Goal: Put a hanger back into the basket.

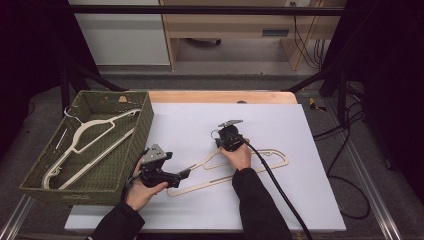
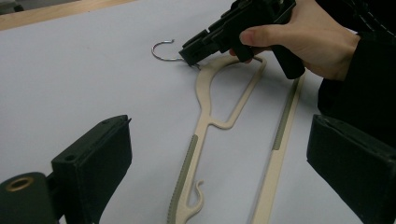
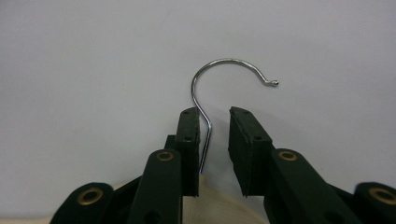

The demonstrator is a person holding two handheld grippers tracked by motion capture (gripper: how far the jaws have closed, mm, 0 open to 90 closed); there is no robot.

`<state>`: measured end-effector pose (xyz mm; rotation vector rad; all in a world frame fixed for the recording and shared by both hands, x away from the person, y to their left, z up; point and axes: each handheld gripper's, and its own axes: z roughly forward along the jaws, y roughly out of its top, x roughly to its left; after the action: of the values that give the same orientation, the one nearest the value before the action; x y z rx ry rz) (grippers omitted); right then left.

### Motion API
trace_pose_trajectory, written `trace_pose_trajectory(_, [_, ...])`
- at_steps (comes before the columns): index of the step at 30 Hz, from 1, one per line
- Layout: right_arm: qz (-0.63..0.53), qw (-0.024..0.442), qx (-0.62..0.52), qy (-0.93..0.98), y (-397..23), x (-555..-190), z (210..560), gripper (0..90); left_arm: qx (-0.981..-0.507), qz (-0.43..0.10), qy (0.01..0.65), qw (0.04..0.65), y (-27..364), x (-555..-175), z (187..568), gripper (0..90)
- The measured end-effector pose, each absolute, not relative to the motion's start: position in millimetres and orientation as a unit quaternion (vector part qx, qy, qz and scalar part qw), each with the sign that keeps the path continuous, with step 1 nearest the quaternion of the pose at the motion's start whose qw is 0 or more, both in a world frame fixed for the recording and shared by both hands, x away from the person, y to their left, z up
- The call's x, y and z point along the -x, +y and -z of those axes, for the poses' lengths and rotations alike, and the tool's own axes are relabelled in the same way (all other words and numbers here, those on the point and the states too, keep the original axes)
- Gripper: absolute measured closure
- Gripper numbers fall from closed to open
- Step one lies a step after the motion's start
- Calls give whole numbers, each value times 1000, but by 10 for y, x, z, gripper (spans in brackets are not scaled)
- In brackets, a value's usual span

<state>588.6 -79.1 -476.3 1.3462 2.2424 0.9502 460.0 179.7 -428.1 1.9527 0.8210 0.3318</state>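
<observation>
Our right tool (image 3: 212,140) sits at the neck of the cream plastic coat hanger (image 1: 227,172), which lies flat on the white bench (image 1: 300,200). In the right gripper view the thin chrome wire hook (image 3: 219,70) rises straight ahead between the narrowed black jaws: the wire touches the left pad, while a gap remains to the right pad, so we judge the grip not yet made. The hanger's long axis runs across the bench from lower left to upper right, the hook pointing away from us. Our left tool (image 1: 186,171) stands wide open, holding nothing, just beside the hanger's left shoulder with its ribbed grey-green non-slip strip (image 2: 184,177). Well to the left, the woven olive-green basket (image 1: 142,125) holds another cream hanger (image 1: 87,142). The right hand is clearly nearer the hook; the wire looks smooth and slippery.
</observation>
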Motion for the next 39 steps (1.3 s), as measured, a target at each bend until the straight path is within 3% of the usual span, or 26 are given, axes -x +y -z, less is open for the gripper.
trace_pose_trajectory(13, [-306, 200, -483, 795, -671, -5849, 4742, 877, -801, -136, 338, 475, 1771, -4594, 4292, 68])
trace_pose_trajectory(25, [-320, 177, -514, 776, -696, -5859, 4731, 889, -800, -127, 345, 474, 1741, -4636, 4308, 75])
trace_pose_trajectory(39, [-358, 194, -499, 765, -715, -5716, 4538, 890, -817, -120, 335, 453, 1410, -4916, 4281, 109])
